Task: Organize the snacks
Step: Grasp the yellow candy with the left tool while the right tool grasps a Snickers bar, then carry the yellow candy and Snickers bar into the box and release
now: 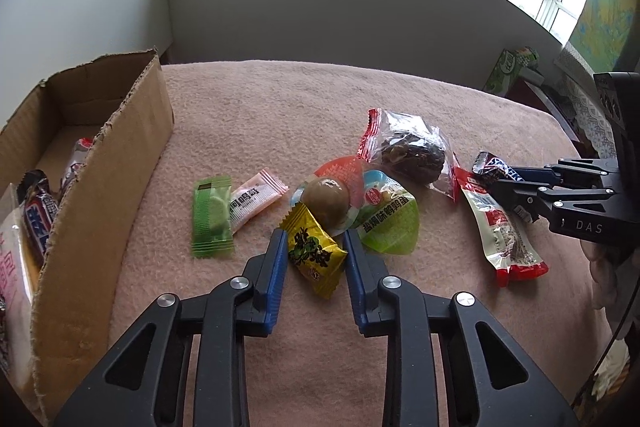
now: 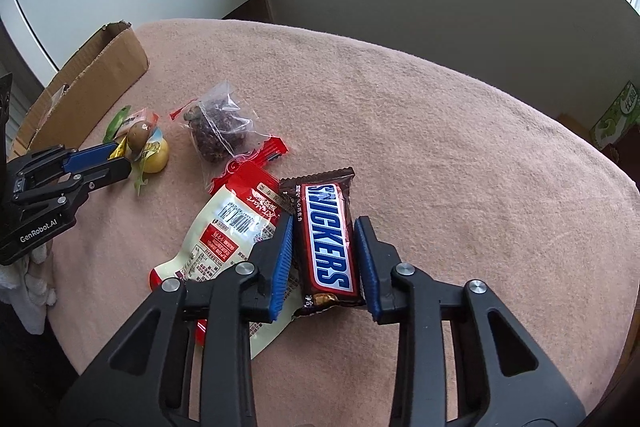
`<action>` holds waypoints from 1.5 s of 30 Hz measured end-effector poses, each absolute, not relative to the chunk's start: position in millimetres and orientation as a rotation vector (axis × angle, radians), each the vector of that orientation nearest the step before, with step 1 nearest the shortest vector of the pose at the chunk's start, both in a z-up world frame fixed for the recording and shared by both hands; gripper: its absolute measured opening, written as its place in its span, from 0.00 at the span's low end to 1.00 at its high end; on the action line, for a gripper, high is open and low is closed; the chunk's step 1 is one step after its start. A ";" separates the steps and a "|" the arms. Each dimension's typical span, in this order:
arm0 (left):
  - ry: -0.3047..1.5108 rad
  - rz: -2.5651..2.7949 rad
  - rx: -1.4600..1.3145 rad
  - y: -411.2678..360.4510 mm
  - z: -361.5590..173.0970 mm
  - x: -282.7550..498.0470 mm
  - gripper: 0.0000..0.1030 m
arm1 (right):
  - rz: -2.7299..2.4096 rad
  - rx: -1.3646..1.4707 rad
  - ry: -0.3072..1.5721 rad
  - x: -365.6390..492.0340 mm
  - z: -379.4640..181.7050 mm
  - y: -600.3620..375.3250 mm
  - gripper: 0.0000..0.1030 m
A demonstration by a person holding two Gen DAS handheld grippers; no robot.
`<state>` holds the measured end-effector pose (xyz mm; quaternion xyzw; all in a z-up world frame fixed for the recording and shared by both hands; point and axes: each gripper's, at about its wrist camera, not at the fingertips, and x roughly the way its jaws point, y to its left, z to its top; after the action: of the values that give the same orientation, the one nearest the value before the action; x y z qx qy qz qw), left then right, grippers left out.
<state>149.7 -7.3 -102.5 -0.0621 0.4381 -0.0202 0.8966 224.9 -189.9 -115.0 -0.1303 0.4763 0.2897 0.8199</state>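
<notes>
My left gripper (image 1: 314,239) straddles a yellow candy packet (image 1: 314,257) on the pink cloth; its blue pads touch or nearly touch the packet's sides. Just beyond lie a brown egg snack (image 1: 326,201), a green-and-red egg packet (image 1: 388,223), a green wafer packet (image 1: 211,217) and a pink candy (image 1: 254,201). My right gripper (image 2: 324,225) straddles a Snickers bar (image 2: 328,239), pads close at both sides, resting partly on a white-and-red pouch (image 2: 224,231). A clear bag of dark snacks (image 2: 218,129) lies farther off.
An open cardboard box (image 1: 100,187) stands at the left with a Snickers bar (image 1: 38,223) and other packets inside; it also shows in the right wrist view (image 2: 92,83). A green carton (image 1: 508,69) sits beyond the table's far right edge. A wall rises behind.
</notes>
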 end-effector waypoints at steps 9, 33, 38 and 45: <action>0.915 -0.050 -0.150 2.5 -104.5 140.7 0.09 | 0.583 -0.268 1.003 216.9 -109.9 -196.2 0.29; 0.630 -0.040 -0.249 31.4 -14.4 89.9 0.09 | 0.684 -0.202 0.820 168.4 -10.8 -126.6 0.29; 0.600 0.031 -0.259 62.9 -4.8 90.2 0.09 | 0.742 -0.194 0.811 168.3 -4.2 -82.6 0.29; 0.586 0.150 -0.295 119.6 -5.3 88.0 0.09 | 0.812 -0.197 0.826 171.9 -7.7 -17.3 0.29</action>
<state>88.0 119.6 -5.3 -0.1448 0.2874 0.0736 0.9439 171.9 -17.3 -7.7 -0.0931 0.3898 0.3832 0.8322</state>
